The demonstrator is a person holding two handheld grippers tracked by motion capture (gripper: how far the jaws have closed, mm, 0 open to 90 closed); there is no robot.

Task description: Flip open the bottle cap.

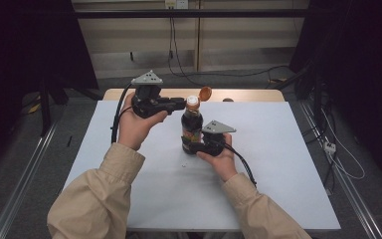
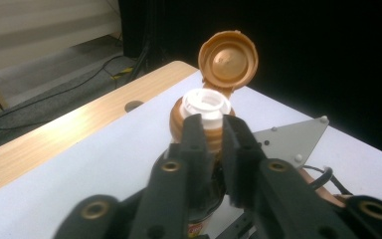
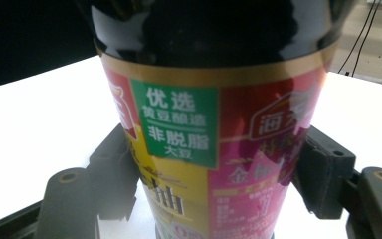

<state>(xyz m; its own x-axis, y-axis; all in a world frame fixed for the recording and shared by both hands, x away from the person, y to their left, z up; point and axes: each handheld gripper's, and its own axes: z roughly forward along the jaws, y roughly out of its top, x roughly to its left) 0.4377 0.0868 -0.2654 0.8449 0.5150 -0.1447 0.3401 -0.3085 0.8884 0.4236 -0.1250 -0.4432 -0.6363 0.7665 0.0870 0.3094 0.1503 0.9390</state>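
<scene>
The white table point(image 1: 288, 164) carries one dark sauce bottle point(image 1: 192, 127), standing upright nearer the far edge than the near one, about midway between the sides. The right gripper point(image 1: 195, 145) has its fingers point(image 3: 323, 174) pressed on the bottle's labelled lower body. Up top, the left gripper point(image 1: 181, 103) pinches the white spout point(image 2: 206, 107), orange flip cap point(image 2: 228, 59) hanging open behind.

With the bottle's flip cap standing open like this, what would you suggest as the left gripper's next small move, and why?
Probably draw the left gripper back off the white spout. The orange cap already stands hinged fully open, the jaws sit close on either side of the spout, and the right gripper steadies the bottle low on its label.
</scene>
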